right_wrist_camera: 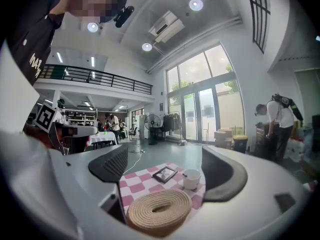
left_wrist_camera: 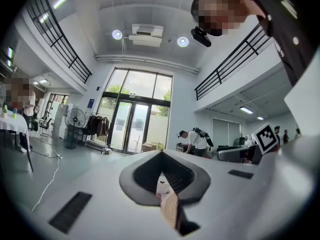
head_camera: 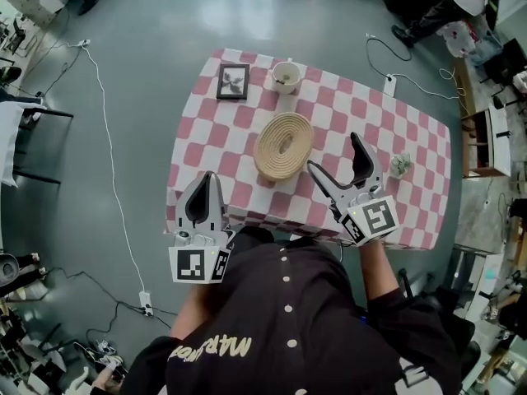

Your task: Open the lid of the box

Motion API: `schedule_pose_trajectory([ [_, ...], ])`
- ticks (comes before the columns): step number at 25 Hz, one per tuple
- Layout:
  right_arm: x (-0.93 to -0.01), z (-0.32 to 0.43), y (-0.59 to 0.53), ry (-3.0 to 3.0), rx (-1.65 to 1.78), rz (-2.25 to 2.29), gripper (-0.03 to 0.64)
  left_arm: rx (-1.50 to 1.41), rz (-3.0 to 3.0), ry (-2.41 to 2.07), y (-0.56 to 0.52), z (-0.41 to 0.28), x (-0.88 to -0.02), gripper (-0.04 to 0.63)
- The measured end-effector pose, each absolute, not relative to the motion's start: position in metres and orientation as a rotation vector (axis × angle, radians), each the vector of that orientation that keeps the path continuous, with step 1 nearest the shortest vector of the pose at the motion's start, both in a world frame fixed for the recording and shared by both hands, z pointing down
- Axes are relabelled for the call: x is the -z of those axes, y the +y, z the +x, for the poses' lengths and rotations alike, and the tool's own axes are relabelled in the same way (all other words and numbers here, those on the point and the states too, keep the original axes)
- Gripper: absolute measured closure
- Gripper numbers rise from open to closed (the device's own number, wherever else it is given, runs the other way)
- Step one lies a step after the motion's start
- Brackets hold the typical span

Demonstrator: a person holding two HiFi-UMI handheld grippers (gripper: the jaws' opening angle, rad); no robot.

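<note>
1. Head view: the woven box (head_camera: 284,145) is sitting near the middle of the checkered table (head_camera: 362,113), a little toward the near edge. A picture frame (head_camera: 233,81) and a white cup (head_camera: 286,76) are standing side by side along the far edge. The left gripper (head_camera: 207,181) is hanging over the near left corner, well apart from the box, with its jaws pressed together. The right gripper (head_camera: 336,159) is hovering just right of the box, its jaws spread wide and holding nothing.
2. Left gripper view: the left gripper (left_wrist_camera: 162,176) is leaving only a thin slit between its jaws, with nothing caught in it. A strip of the woven box (left_wrist_camera: 170,209) is showing through that slit.
3. Right gripper view: the right gripper (right_wrist_camera: 165,154) is keeping its jaws wide apart and gripping nothing. The woven box (right_wrist_camera: 159,211) is lying low between them on the table (right_wrist_camera: 137,184). The picture frame (right_wrist_camera: 164,174) and white cup (right_wrist_camera: 191,179) are standing beyond it, toward the far edge.
</note>
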State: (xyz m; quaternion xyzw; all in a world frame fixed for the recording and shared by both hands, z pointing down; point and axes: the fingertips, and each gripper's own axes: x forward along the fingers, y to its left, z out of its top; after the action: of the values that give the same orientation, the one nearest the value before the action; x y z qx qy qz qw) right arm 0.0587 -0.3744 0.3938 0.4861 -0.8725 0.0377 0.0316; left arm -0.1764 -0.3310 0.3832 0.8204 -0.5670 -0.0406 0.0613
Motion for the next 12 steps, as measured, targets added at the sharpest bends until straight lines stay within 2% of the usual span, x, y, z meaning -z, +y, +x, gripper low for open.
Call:
schedule_pose_trajectory([
  [12, -0.423, 0.078, -0.380, -2.508, -0.139, 1.488, 0.155, 0.054, 2.436, -1.595, -0.356, -0.172, -0.419, 0.584],
])
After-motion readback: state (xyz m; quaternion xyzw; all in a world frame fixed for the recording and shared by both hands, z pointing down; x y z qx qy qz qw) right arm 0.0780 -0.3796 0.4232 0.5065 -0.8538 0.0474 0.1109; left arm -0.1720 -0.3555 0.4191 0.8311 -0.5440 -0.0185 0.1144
